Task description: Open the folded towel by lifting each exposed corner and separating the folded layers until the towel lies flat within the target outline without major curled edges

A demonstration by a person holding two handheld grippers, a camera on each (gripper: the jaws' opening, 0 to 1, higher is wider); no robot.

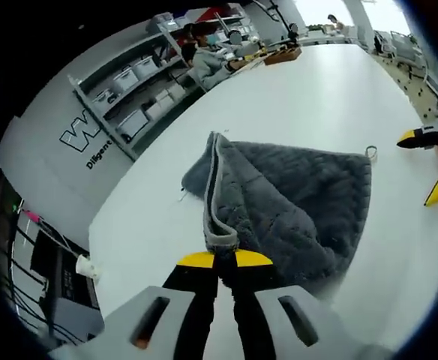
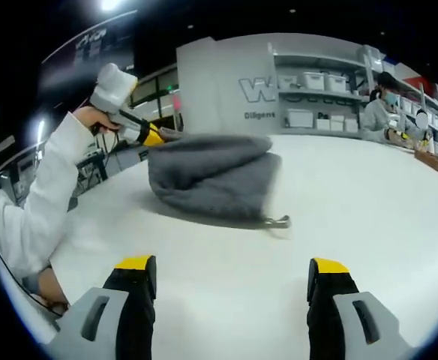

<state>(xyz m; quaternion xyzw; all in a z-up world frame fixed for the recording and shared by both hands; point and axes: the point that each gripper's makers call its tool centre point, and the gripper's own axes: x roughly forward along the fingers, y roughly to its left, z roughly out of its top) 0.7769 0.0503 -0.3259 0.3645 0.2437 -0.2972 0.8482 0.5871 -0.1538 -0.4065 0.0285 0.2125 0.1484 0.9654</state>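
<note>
— Where did things stand on the white table [image 1: 331, 90]?

— The left gripper [image 1: 224, 259] had pinched the grey towel's [image 1: 294, 202] bound edge and raised it off the tabletop; the right gripper [image 2: 230, 274] hovered near, jaws wide, holding nothing.

— And the sensible way on?

— Probably draw that edge outward and low, so the layers peel apart without dragging the towel; its hanging loop [image 2: 277, 221] marked the far corner.

- The white tabletop [image 1: 331, 97] is broad and smooth, running far back toward the shelving.
- A grey towel [image 1: 294, 202] lies on it, folded and bunched, one edge raised off the surface; its small hanging loop [image 1: 370, 153] rests on the tabletop.
- At the far end a wooden tray [image 1: 283, 55] sits on the tabletop.
</note>
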